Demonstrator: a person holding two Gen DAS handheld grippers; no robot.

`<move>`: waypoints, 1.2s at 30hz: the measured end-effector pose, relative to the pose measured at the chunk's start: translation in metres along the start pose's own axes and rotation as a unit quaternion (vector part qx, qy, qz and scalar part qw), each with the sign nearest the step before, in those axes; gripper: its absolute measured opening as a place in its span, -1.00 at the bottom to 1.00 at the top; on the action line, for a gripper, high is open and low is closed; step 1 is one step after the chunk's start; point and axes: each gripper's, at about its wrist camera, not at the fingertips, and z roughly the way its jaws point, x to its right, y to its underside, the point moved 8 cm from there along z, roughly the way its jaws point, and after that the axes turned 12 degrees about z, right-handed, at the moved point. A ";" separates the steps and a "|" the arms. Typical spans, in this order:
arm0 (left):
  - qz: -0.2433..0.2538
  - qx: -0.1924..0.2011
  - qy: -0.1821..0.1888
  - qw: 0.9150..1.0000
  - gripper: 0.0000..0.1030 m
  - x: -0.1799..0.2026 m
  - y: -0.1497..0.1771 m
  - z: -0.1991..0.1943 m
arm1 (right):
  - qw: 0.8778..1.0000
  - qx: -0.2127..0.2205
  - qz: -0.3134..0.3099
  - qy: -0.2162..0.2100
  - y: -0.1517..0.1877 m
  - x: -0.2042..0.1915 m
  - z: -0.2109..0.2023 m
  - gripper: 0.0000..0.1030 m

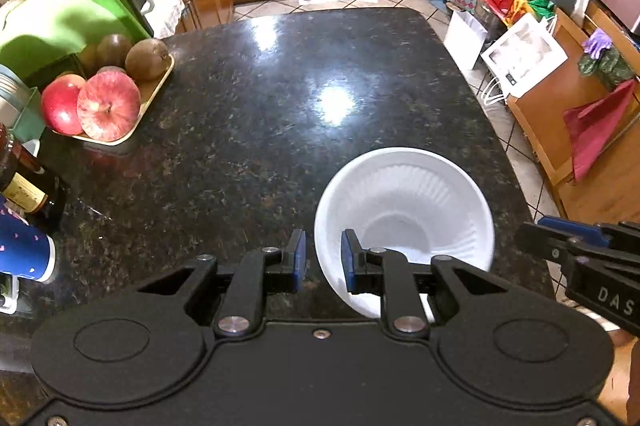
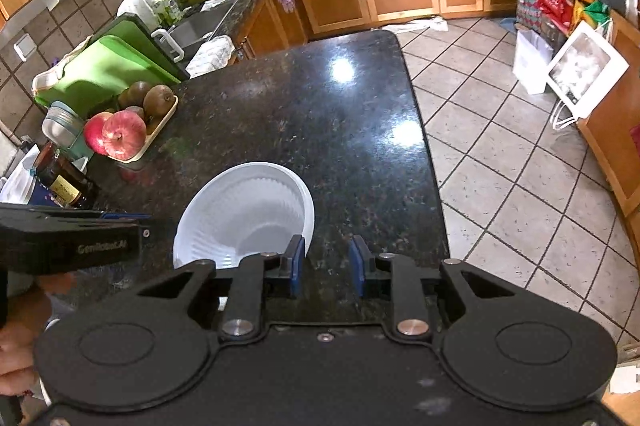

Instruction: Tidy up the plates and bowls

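white bowl (image 1: 404,210) upright at counter's (image 1: 260,98) near right edge. left gripper (image 1: 323,258) parted, pads straddling bowl's near rim, likely lining up a pinch. right gripper (image 2: 327,262) open, empty, just beside bowl.

1. The right tool (image 2: 327,266) hangs over the dark bench (image 2: 320,114), blue pads apart, nothing between them.
2. A white bowl (image 2: 244,214) sits just left of it.
3. The left tool (image 2: 124,226) reaches in beside the bowl.
4. A fruit tray (image 2: 160,130) stands far left.
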 end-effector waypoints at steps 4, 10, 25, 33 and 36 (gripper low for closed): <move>0.001 0.004 0.004 1.000 -0.43 0.001 -0.004 0.003 | 1.000 -0.006 -0.009 -0.005 -0.001 -0.002 0.007 -0.48; 0.016 0.010 0.011 1.000 -0.43 0.008 -0.009 0.007 | 1.000 -0.012 -0.022 -0.011 -0.001 -0.006 0.012 -0.48; 0.028 -0.003 0.005 1.000 -0.57 0.008 -0.008 0.026 | 0.998 -0.003 -0.064 0.005 0.001 -0.010 0.015 -0.73; 0.023 -0.003 0.020 1.000 -0.61 0.009 -0.001 0.022 | 0.998 0.001 -0.064 0.017 0.002 -0.011 0.013 -0.75; 0.025 0.001 0.026 0.999 -0.61 0.010 0.001 0.016 | 0.998 0.000 -0.059 0.020 0.002 -0.010 0.013 -0.76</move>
